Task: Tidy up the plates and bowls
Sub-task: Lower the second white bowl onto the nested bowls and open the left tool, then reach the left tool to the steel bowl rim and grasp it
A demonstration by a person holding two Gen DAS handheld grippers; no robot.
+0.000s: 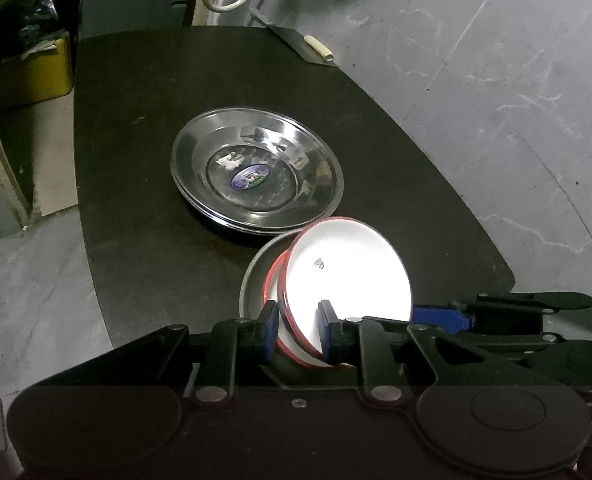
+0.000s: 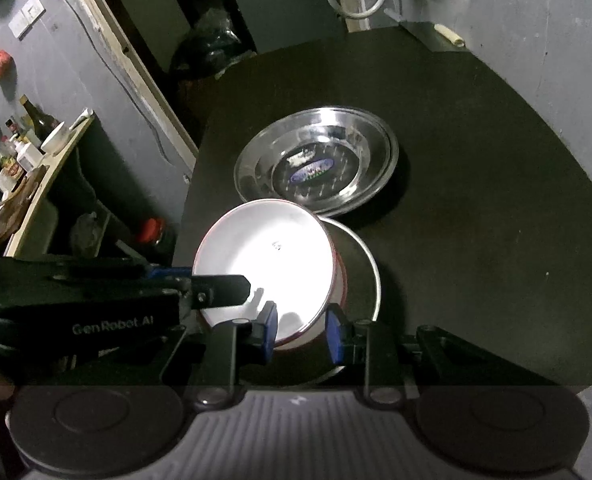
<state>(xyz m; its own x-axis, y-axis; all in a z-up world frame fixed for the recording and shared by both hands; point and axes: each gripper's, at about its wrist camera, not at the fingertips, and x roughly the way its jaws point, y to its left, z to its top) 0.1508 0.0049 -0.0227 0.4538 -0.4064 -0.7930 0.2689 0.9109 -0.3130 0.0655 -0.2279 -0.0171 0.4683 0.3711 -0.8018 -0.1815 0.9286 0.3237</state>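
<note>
white bowl [image 1: 347,276] – tilted, steel plates [image 1: 256,176] stacked

White bowl [image 1: 347,276] (red rim) w/ steel plates [image 1: 256,172]

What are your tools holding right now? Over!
Left tool and right tool both shut on white bowl, tilted over grey plate. Steel plates stacked beyond on black table. Nothing in the way.

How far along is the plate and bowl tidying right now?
Done: steel plates sit stacked on the table. In hand: both hand-held grippers, left and right, grip the white bowls tilted over a grey plate. Left: setting them down.
</note>
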